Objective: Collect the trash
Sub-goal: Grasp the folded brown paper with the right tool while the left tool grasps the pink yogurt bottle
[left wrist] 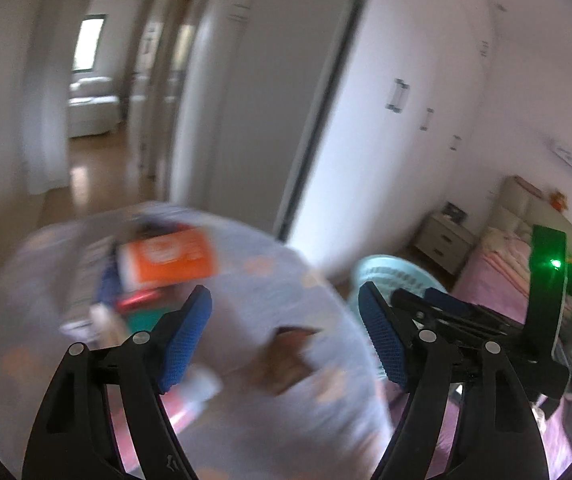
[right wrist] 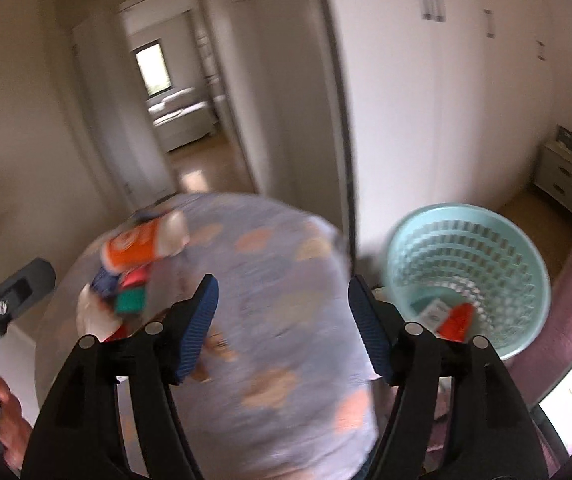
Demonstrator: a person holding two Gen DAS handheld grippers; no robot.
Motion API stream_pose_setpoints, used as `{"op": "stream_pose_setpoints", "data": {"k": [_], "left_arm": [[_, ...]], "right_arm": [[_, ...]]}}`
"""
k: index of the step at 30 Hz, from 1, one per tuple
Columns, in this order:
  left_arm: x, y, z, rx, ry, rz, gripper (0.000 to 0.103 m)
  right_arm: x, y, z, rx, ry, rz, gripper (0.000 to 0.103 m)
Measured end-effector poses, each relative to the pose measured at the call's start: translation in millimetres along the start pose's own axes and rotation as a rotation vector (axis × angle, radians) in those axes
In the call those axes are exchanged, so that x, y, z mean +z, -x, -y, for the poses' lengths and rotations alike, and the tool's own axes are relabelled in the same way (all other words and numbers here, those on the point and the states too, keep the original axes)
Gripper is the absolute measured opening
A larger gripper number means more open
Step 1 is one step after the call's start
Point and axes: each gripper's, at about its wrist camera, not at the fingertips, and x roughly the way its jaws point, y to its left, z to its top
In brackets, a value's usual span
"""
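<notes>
- Your two grippers, left gripper (left wrist: 283, 334) and right gripper (right wrist: 283, 326), gape wide, holding nothing.
- One mint laundry-style basket (right wrist: 474, 240) holds two wrappers.
- One round table (right wrist: 269, 280) carries one blurred pile of trash (right wrist: 133, 268) near its far-left edge.

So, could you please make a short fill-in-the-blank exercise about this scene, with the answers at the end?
1. The mesh wastebasket beside the round table has the colour light ____.
2. The largest packet in the pile on the table, the orange packet, is coloured ____.
3. Between the blue pads of the right gripper there is ____ held.
4. The jaws of the left gripper stand ____.

Missing words: blue; orange; nothing; open
</notes>
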Motion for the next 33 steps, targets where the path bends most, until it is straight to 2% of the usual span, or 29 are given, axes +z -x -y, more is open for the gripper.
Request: {"op": "stream_pose_setpoints", "data": {"k": [5, 10, 16, 24, 25, 27, 30, 33], "left_arm": [[-16.6, 18.6, -48.0, 0.072, 0.074, -0.009, 0.074], [-39.4, 22.5, -93.4, 0.118, 0.130, -0.076, 0.074], [-69.8, 10.0, -119.0, 0.097, 0.140, -0.172, 0.074], [-89.7, -10.6, -129.0, 0.070, 0.118, -0.264, 0.077], [-91.0, -12.7, -128.0, 0.063, 0.113, -0.274, 0.077], [-93.9, -16.5, -125.4, 0.054, 0.104, -0.286, 0.077], [-97.6, -18.6, -121.5, 0.047, 0.082, -0.302, 0.077], [-101.7, -19.2, -116.9, 0.047, 0.065, -0.320, 0.077]], "right_arm": [[-18.7, -20.9, -41.3, 0.080, 0.063, -0.048, 0.072], [-29.3, -43.6, -67.2, 0.090, 0.122, -0.091, 0.076], [-33.5, -75.9, -76.7, 0.079, 0.152, -0.142, 0.076], [-38.8, -84.7, -76.2, 0.088, 0.173, -0.161, 0.076], [-38.9, -86.5, -75.5, 0.099, 0.168, -0.167, 0.074], [-39.9, -89.0, -74.6, 0.127, 0.166, -0.184, 0.056], [-43.7, -92.1, -77.9, 0.125, 0.187, -0.191, 0.040], [-46.4, -87.5, -80.7, 0.112, 0.212, -0.174, 0.032]]}}
